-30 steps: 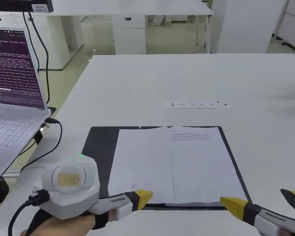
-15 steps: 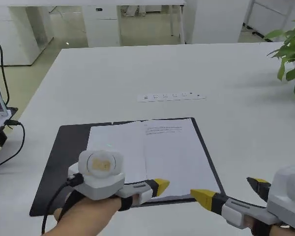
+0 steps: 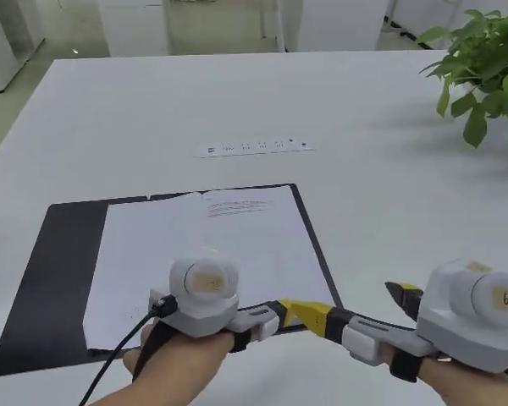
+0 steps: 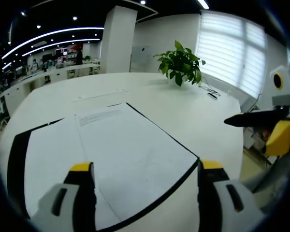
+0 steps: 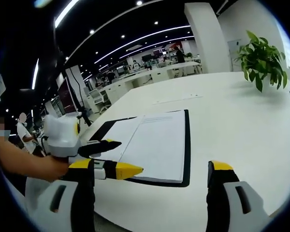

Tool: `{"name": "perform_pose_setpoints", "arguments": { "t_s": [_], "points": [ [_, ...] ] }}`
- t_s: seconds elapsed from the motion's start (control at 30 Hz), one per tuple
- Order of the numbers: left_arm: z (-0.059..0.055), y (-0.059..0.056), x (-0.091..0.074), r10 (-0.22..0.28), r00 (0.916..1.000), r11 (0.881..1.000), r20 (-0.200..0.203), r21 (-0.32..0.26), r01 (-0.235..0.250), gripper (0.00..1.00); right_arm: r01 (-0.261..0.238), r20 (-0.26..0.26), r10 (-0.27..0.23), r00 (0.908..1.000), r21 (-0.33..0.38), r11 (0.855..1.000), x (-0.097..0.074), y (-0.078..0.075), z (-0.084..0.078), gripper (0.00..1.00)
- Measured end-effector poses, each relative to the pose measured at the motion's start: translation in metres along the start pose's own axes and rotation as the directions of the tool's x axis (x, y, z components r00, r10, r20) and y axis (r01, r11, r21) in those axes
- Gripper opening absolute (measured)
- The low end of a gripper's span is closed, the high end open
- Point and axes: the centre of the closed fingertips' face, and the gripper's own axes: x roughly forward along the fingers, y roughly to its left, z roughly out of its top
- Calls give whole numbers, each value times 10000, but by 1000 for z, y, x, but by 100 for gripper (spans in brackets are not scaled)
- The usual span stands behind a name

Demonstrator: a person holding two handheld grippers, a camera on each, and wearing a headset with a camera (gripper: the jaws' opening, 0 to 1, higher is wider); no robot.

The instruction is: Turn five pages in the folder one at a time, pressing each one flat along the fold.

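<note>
1. Since a second ago, we see the left tongs (image 4: 145, 169) shifted from the near edge of the left page (image 3: 144, 254) across to the near edge of the right page (image 3: 254, 245), and the right tongs (image 5: 151, 166) have drawn in close beside them.
2. We find the left tongs released, jaws spread wide and grasping nothing; the right page's near outer corner lies between and just ahead of their tips.
3. We find the right tongs released as well, jaws wide apart with nothing between them but bare surface (image 3: 389, 169).
4. From the head view, one yellow tip of the right tongs sits just beside the left tongs' tip, at the folder's near right corner; we cannot tell whether they touch.
5. Ahead of both tongs the black folder (image 3: 51, 288) lies open and flat on the surface, its fold (image 4: 84, 154) running away from the left tongs, just inside their left jaw.
6. Printed lines mark the far end of the right page.
7. Well beyond the folder from the tongs we see a power strip (image 3: 254, 145) set in the surface.
8. Far ahead and to the right of the right tongs stands a green plant (image 3: 483, 59).
</note>
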Motion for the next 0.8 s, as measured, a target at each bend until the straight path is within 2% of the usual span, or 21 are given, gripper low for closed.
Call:
{"name": "perform_pose_setpoints", "arguments": {
  "t_s": [0.17, 0.23, 0.4, 0.6, 0.67, 0.7, 0.77, 0.8],
  "points": [
    [-5, -2, 18, 167, 9999, 9999, 22, 44, -167, 85, 13, -47, -13, 10000, 98, 10000, 2, -7, -2, 97],
    [-3, -4, 24, 191, 9996, 9998, 195, 43, -192, 84, 12, -64, -11, 10000, 169, 9999, 3, -9, -3, 97],
    [1, -9, 34, 252, 9980, 9983, 580, 508, -282, 79, 63, 4, -63, 10000, 375, 9993, 4, -15, -4, 97],
    [-6, -12, 42, 436, 9973, 9964, 597, 694, -477, 77, 118, -135, -111, 9998, 519, 9986, 6, -18, -9, 97],
    [-13, -9, 45, 734, 9963, 9942, 449, 750, -767, 76, 111, -135, -104, 9999, 542, 9985, 6, -18, -9, 97],
    [-20, -5, 45, 942, 9953, 9923, 238, 784, -958, 75, 115, -157, -106, 9998, 547, 9984, 6, -19, -10, 96],
    [-20, -7, 45, 915, 9940, 9853, 594, 1391, -990, 74, 108, -174, -99, 9998, 557, 9984, 7, -20, -10, 96],
    [-21, -7, 45, 929, 9935, 9881, 655, 1170, -1001, 75, 112, -184, -102, 9998, 566, 9983, 7, -20, -10, 96]
  ]
}}
